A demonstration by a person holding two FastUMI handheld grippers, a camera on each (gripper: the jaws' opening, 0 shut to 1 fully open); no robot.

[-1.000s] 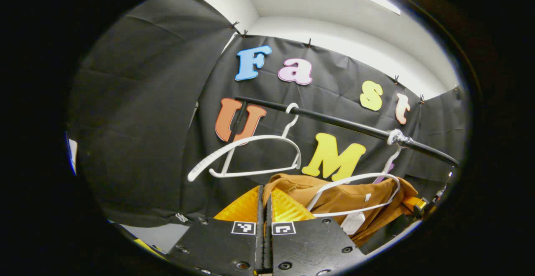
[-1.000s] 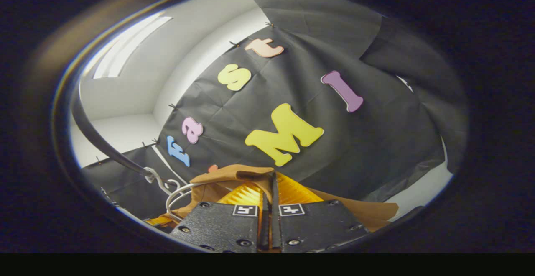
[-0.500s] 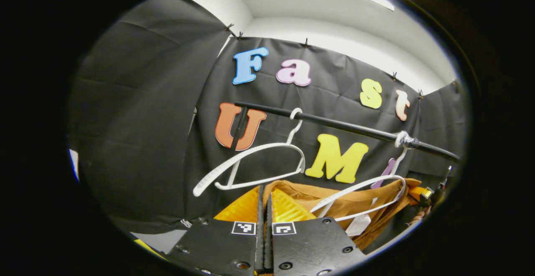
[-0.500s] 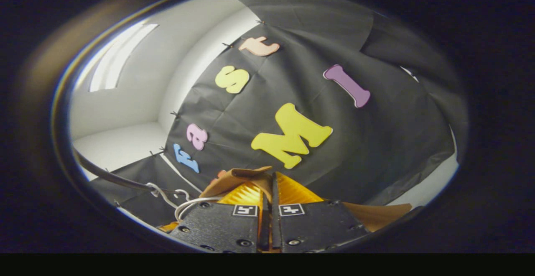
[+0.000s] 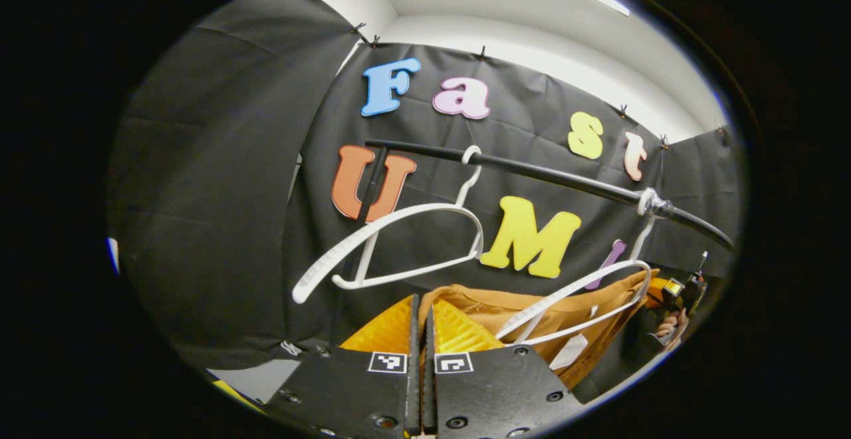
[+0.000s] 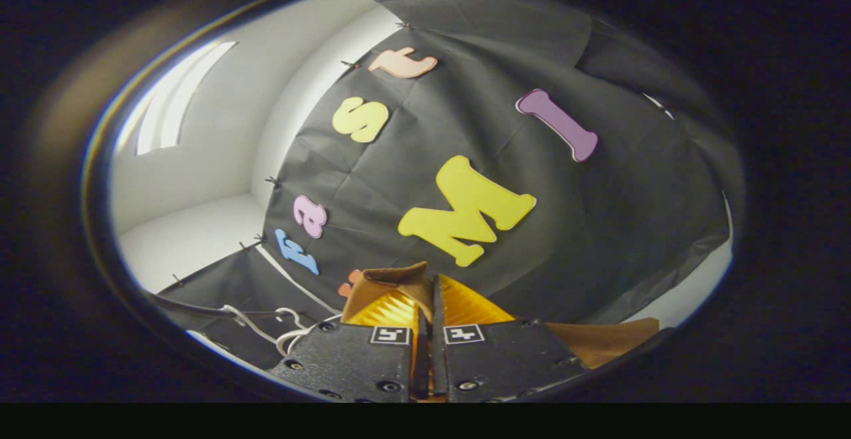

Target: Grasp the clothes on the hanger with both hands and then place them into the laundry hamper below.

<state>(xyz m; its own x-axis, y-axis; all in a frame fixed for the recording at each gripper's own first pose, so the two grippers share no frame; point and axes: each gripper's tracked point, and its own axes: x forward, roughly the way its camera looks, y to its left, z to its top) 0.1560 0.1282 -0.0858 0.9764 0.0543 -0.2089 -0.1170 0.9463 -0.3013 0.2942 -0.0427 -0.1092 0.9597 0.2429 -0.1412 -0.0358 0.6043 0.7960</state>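
- We see the left tongs [image 5: 420,319] clenched on the soft brown shirt [image 5: 532,302], lower centre.
- Our right tongs [image 6: 425,309] pinch the shirt's folded edge.
- A thin white hanger [image 5: 585,302] lies against it, under the black rail [image 5: 532,171].

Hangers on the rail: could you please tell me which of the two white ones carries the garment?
The hanger farther along the rail, by the taped spot, sits inside the brown garment. The other hanger hangs bare.

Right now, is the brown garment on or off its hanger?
Partly on: the brown garment lies behind its white hanger, pinched by both shut grippers.
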